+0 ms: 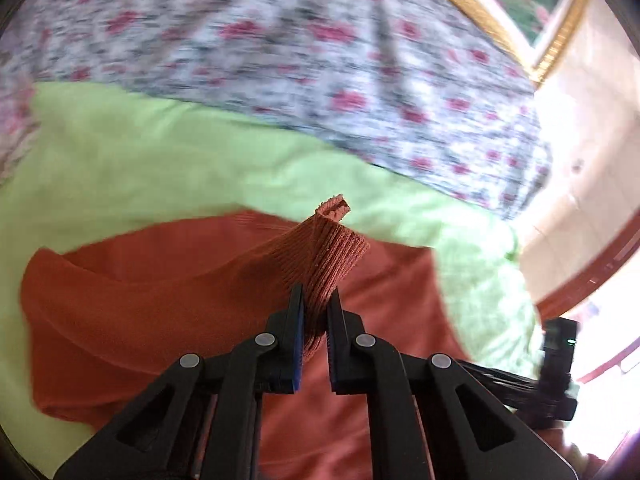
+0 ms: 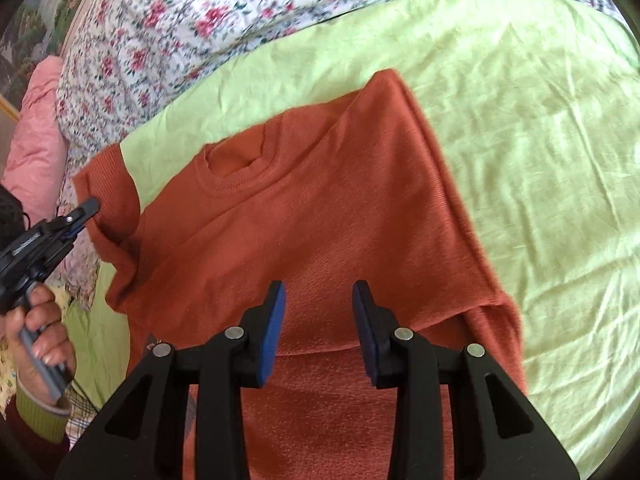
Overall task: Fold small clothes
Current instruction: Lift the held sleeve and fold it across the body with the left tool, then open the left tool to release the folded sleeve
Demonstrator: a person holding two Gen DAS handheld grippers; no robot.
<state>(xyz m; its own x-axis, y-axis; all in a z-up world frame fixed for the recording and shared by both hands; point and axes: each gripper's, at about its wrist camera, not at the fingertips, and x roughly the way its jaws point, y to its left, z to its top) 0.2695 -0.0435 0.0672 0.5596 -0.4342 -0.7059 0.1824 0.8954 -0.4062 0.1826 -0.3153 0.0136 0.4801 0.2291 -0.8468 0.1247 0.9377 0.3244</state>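
A small rust-orange knit sweater (image 2: 320, 216) lies on a light green sheet (image 2: 540, 140), neck hole away from me, its right side folded in over the body. My left gripper (image 1: 314, 300) is shut on the ribbed cuff (image 1: 332, 256) of the left sleeve and holds it lifted; the sweater body (image 1: 140, 320) lies below. In the right wrist view the left gripper (image 2: 90, 206) holds that sleeve (image 2: 106, 196) at the far left. My right gripper (image 2: 318, 304) is open and empty, just above the sweater's lower body.
A floral bedspread (image 2: 168, 40) lies beyond the green sheet. A pink pillow (image 2: 36, 132) sits at the left. A gold-framed picture (image 1: 532, 8) and a pale floor (image 1: 580, 184) show to the right in the left wrist view.
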